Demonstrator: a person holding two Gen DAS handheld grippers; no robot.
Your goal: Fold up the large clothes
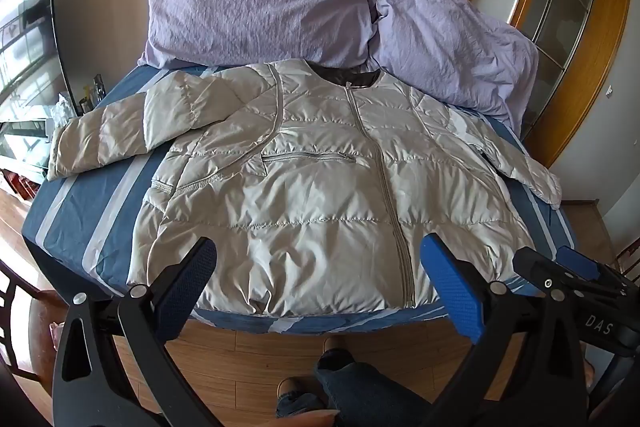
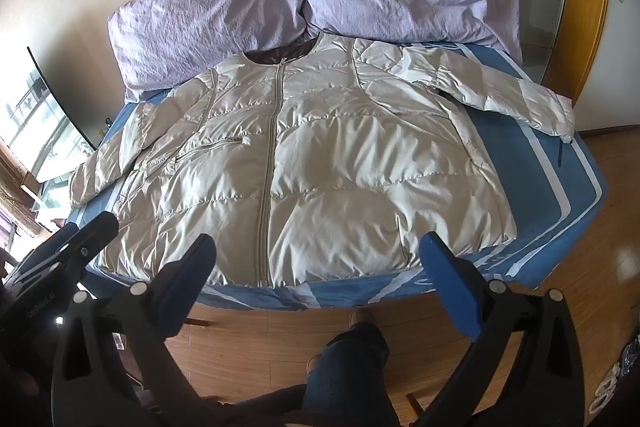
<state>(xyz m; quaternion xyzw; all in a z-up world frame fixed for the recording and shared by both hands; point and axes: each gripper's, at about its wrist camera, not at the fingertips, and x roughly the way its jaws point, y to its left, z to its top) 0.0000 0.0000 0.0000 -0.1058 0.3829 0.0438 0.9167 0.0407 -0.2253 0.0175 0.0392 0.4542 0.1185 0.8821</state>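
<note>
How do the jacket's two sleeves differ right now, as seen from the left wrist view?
The left sleeve lies angled out with its cuff past the bed's left edge; the right sleeve runs down along the jacket's side, its cuff near the bed's right edge. The left sleeve shows a bend near the shoulder; the right one looks straighter. Both are unfolded, quilted and pale silver-beige.

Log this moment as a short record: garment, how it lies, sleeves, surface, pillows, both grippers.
garment: pale quilted jacket, zipped shut
lie: front up, spread flat, collar toward the pillows, hem at the near bed edge
sleeves: both spread outward; left sleeve, right sleeve
surface: blue striped bed sheet
pillows: two lilac pillows at the wall
left gripper: open, above the hem, holding nothing
right gripper: open, above the hem, holding nothing
folding: not yet begun
</note>
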